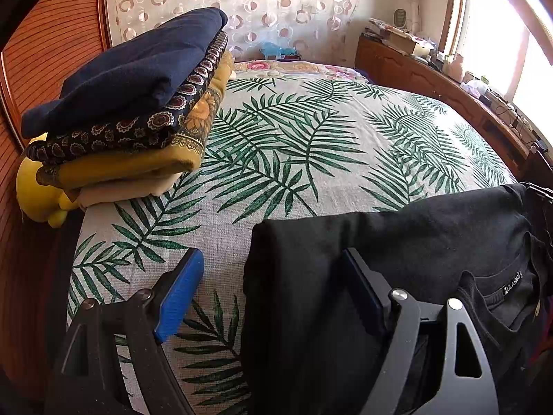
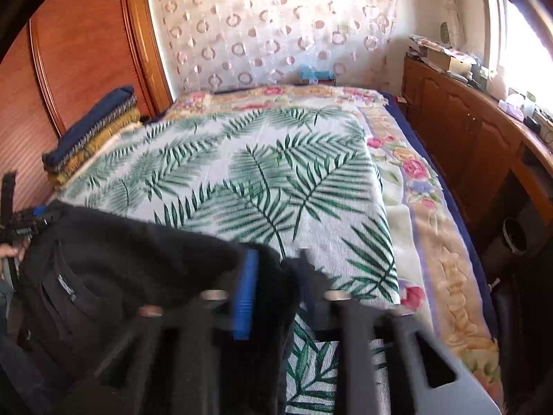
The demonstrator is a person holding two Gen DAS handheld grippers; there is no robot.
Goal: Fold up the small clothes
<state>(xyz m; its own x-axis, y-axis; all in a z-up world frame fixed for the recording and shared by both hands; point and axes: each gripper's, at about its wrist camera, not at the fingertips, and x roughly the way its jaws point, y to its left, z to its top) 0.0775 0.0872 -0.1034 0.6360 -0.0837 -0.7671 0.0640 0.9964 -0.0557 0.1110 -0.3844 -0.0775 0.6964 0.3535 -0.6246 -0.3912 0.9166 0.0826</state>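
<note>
Left wrist view: a black T-shirt (image 1: 397, 259) lies at the near edge of the bed (image 1: 293, 145), draped over the right finger of the wide-open left gripper (image 1: 276, 287), which grips nothing. In the blurred right view, the right gripper (image 2: 276, 287) stands part open, cloth bunched between its fingers, unpinched. Folding looks mid-step; next comes a firm regrasp.

— Where do we have the stack of folded clothes (image 1: 131, 103)?
— On the bed's (image 1: 311, 145) far left corner, against the wardrobe (image 1: 52, 45).
— And the T-shirt (image 1: 397, 263)?
— Near us, over the bed's near edge. The cabinet (image 2: 459, 131) runs along the right, under the window (image 1: 511, 34).
</note>
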